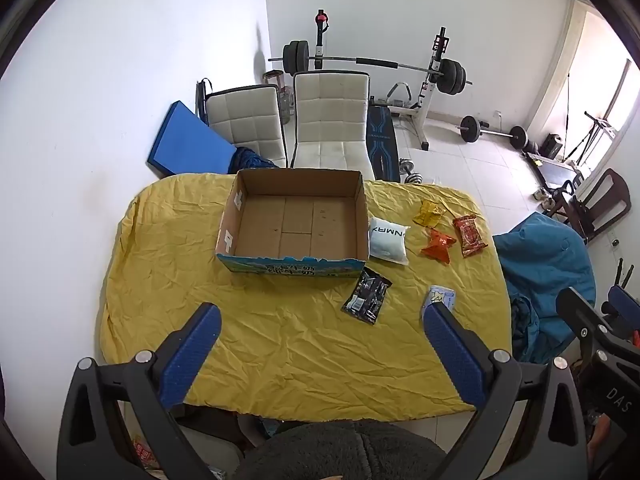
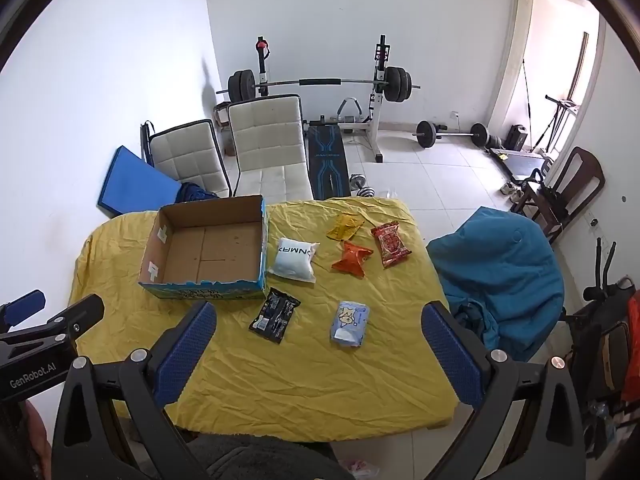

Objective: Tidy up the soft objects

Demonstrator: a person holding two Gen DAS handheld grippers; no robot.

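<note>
"genrobot.ai" on left gripper body [image 2: 32, 376], mirrored "xamno"-like letters on white pouch [image 2: 294, 260], "das" on right gripper body [image 1: 618, 398]

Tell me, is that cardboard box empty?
Empty: the cardboard box shows only its bare brown floor; all the packets lie outside on the yellow cloth.

**Obscured and Unreadable Items**

Left wrist view: the light blue tissue pack [image 1: 440, 295] is partly covered by the left gripper's [image 1: 320, 316] right finger [image 1: 452, 344]. Printing on the cardboard box [image 1: 294, 268] front is too small to read. Right wrist view: the left gripper [image 2: 36, 312] is cut off by the frame edge. The black packet [image 2: 274, 315] label is illegible.
</note>
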